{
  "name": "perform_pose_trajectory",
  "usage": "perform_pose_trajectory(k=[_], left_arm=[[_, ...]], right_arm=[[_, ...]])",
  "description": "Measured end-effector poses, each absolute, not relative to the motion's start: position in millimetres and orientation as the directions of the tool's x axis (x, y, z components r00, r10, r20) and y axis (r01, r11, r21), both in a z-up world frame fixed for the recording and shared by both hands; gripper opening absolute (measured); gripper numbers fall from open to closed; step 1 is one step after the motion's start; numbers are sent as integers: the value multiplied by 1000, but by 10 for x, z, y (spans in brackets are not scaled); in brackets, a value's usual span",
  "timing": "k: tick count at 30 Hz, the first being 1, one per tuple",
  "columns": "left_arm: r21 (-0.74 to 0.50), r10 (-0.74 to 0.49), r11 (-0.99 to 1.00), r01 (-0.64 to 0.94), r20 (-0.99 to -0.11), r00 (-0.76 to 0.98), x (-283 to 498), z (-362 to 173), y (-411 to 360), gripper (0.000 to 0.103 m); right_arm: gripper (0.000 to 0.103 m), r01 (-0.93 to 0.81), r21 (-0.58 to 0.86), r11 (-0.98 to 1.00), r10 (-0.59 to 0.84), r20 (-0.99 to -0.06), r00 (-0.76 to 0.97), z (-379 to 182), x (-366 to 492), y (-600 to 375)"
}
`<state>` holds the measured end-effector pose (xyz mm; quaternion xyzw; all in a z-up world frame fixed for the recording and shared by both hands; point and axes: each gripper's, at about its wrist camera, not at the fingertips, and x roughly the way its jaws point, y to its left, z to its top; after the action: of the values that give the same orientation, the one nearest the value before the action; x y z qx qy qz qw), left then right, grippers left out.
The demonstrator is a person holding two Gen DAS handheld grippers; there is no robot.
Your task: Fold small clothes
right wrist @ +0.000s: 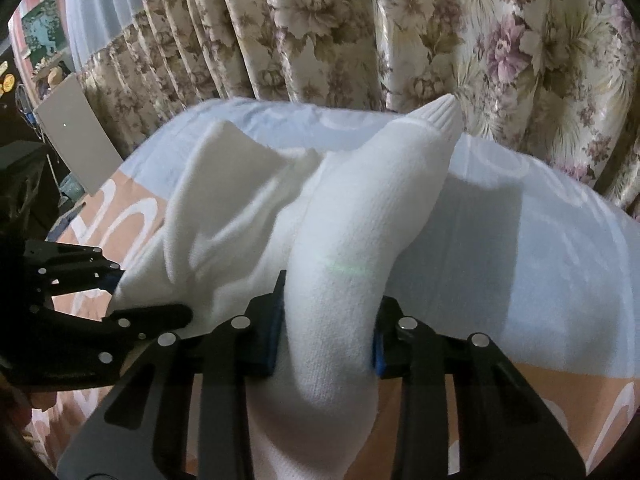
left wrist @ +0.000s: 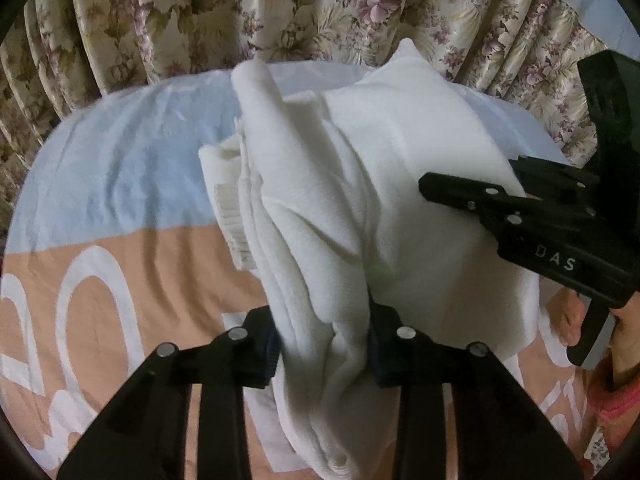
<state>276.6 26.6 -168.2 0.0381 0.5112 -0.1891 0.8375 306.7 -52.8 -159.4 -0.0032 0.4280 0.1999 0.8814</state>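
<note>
A small white knitted garment [left wrist: 360,208] with ribbed cuffs is bunched and lifted above a bed. My left gripper [left wrist: 324,344] is shut on a thick fold of it at the near edge. My right gripper [right wrist: 328,328] is shut on another part of the same garment [right wrist: 352,220], whose ribbed end points up and away. The right gripper also shows at the right of the left wrist view [left wrist: 480,196], fingers against the cloth. The left gripper shows at the lower left of the right wrist view [right wrist: 116,292].
The bed sheet [left wrist: 100,184] is pale blue and peach with large white letters. Floral curtains [left wrist: 320,8] hang close behind the bed. A grey board [right wrist: 76,136] and dark clutter stand to the far left in the right wrist view.
</note>
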Motion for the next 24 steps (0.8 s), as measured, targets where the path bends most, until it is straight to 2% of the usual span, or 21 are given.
perform_pose_trajectory(k=[12, 17, 24], left_arm=[[-90, -306, 903, 420, -821, 482, 2344, -1122, -155, 34], [-120, -342, 889, 441, -815, 468, 2008, -1118, -430, 34], [-156, -349, 899, 408, -819, 456, 1570, -1365, -671, 34]], right_arm=[[33, -343, 149, 928, 348, -678, 648, -1038, 2603, -1005], [33, -331, 108, 937, 307, -705, 639, -1041, 2244, -1264], [33, -331, 127, 935, 310, -745, 590, -1301, 1906, -1456]])
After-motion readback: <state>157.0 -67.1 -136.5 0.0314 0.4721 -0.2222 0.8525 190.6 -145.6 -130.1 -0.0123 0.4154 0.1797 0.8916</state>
